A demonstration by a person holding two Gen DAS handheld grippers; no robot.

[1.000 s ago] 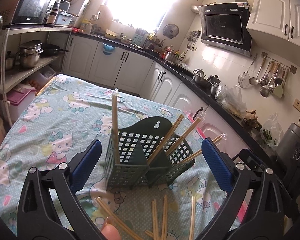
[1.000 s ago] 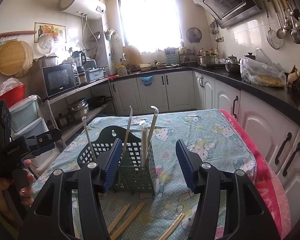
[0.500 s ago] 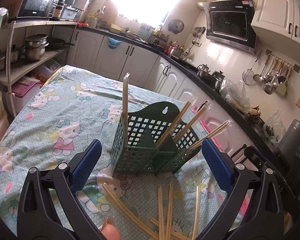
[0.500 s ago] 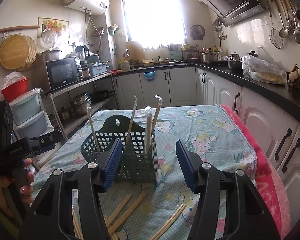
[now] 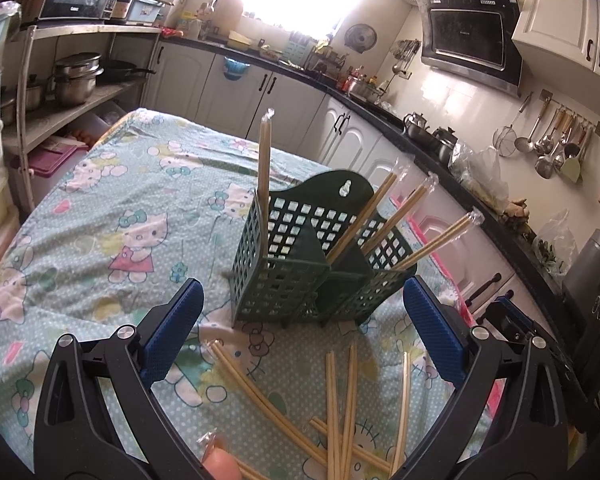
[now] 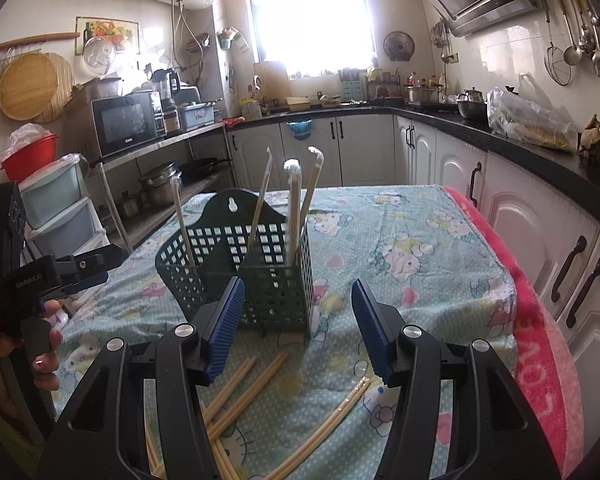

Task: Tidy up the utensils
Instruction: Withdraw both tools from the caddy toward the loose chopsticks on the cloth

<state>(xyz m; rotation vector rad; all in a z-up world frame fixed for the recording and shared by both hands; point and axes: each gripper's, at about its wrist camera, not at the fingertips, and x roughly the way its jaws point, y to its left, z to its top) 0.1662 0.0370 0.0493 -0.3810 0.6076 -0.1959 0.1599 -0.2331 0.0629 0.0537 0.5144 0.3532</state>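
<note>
The left gripper (image 5: 300, 336) and right gripper (image 6: 298, 326) are both held spread, grasping nothing. The green holder (image 5: 300, 268) is seen at 12 o'clock, with 4 wrapped chopsticks (image 5: 265, 176) inside; loose chopsticks (image 5: 340, 412) are scattered at 6 o'clock on the tablecloth (image 5: 100, 220).

White lettering reading "GenRobot.AI" runs along the black body of the left tongs (image 6: 52, 278), seen from the right wrist view. A small brand mark on the microwave (image 6: 126, 124) front appears to read "Galanz", though it is too small to be sure. A logo on the range hood (image 5: 470, 36) is illegible. Red cloth (image 6: 540, 344) at the surface edge bears pale letters, partly readable as "LOV".
</note>
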